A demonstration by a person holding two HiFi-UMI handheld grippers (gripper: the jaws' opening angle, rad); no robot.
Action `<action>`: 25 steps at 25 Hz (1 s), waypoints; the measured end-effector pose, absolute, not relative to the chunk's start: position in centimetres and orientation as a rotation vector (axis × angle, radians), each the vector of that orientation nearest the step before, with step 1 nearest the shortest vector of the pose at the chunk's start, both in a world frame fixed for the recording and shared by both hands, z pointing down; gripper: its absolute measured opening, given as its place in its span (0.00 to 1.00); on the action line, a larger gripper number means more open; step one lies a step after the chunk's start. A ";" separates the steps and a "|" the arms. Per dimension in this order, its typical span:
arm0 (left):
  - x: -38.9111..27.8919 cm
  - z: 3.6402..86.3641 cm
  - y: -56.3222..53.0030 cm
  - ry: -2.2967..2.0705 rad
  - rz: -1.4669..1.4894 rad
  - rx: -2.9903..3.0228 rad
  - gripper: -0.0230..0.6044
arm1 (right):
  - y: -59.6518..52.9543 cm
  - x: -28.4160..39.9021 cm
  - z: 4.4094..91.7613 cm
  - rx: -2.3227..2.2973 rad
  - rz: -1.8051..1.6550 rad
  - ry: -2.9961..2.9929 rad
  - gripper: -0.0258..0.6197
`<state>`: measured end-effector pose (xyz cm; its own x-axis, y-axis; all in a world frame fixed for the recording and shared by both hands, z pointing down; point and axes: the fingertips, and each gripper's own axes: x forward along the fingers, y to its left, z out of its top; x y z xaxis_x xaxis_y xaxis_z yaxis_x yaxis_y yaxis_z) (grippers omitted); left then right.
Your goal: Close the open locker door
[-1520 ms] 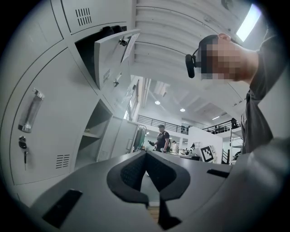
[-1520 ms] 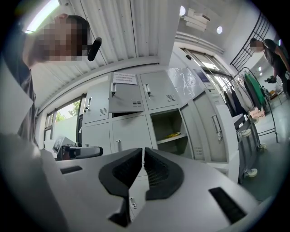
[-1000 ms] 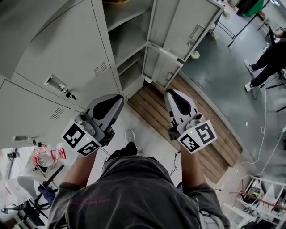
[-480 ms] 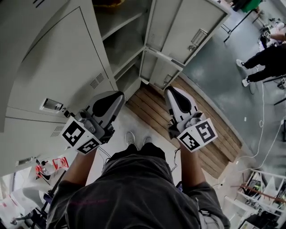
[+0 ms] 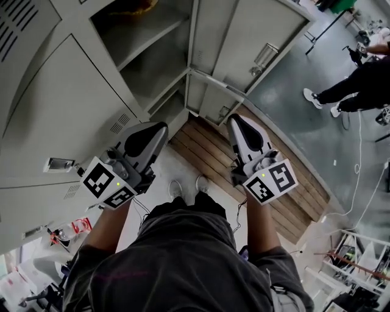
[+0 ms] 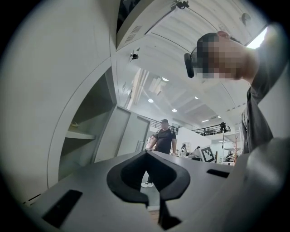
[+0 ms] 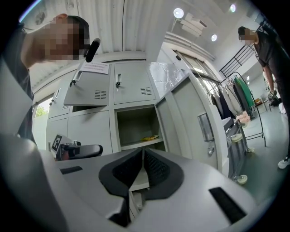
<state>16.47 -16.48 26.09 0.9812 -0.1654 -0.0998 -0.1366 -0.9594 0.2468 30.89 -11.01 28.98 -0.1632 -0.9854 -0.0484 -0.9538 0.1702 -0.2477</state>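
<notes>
Locker area within an industrial hall or lab. Evidence: grey steel lockers point(image 5: 73, 109), one door point(image 5: 256, 36) open; slatted wooden platform point(image 5: 210, 149); grey floor point(image 5: 292, 122) with loose cable point(image 5: 356, 195); clothes rack point(image 7: 235, 97); ceiling lamps point(image 7: 178, 12); mezzanine railing point(image 6: 210, 130).

Head view: from overhead, steeply down past the torso point(image 5: 183, 262), near. Left gripper view: low, level, hard beside the lockers point(image 6: 54, 90). Right gripper view: level, facing them squarely, farther back. Shared across all 3: the open compartment point(image 5: 155, 58).
</notes>
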 end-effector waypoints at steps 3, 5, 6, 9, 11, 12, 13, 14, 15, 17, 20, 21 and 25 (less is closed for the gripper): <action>18.6 26.0 -16.8 -0.228 -0.167 2.890 0.06 | -11.4 33.3 28.6 -1.894 -0.224 2.241 0.09; 20.1 26.0 -17.0 -0.236 -0.165 2.889 0.06 | -11.7 35.0 28.5 -1.888 -0.225 2.243 0.09; 20.9 25.9 -17.0 -0.241 -0.164 2.888 0.06 | -11.9 35.9 28.5 -1.885 -0.227 2.244 0.09; 23.2 26.1 -17.2 -0.249 -0.156 2.887 0.06 | -12.4 38.3 28.6 -1.877 -0.234 2.247 0.09; 24.6 26.2 -17.3 -0.253 -0.151 2.886 0.06 | -12.7 39.8 28.5 -1.874 -0.231 2.250 0.09; 25.3 26.1 -17.3 -0.256 -0.150 2.887 0.06 | -12.8 40.5 28.4 -1.873 -0.229 2.251 0.09; 26.0 26.1 -17.4 -0.259 -0.150 2.888 0.06 | -12.9 41.3 28.4 -1.872 -0.226 2.252 0.09; 26.7 26.1 -17.4 -0.264 -0.150 2.889 0.06 | -13.0 42.1 28.3 -1.870 -0.225 2.253 0.09; 27.4 26.1 -17.5 -0.269 -0.149 2.889 0.06 | -13.2 42.9 28.3 -1.866 -0.226 2.254 0.09; 28.8 26.2 -17.7 -0.278 -0.145 2.888 0.06 | -13.5 44.3 28.5 -1.856 -0.231 2.256 0.09; 30.5 26.5 -17.8 -0.288 -0.133 2.889 0.06 | -14.0 46.1 28.9 -1.843 -0.239 2.258 0.09; 30.9 26.5 -17.9 -0.293 -0.131 2.890 0.06 | -14.2 46.7 29.0 -1.839 -0.240 2.259 0.09; 32.5 26.9 -18.3 -0.324 -0.121 2.889 0.06 | -15.2 48.4 29.1 -1.815 -0.237 2.267 0.09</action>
<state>32.49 -18.33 26.86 0.9721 -0.2278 -0.0561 -0.2086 -0.9487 0.2375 48.45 -15.17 29.12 -0.2080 -0.9752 -0.0760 -0.9384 0.2209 -0.2657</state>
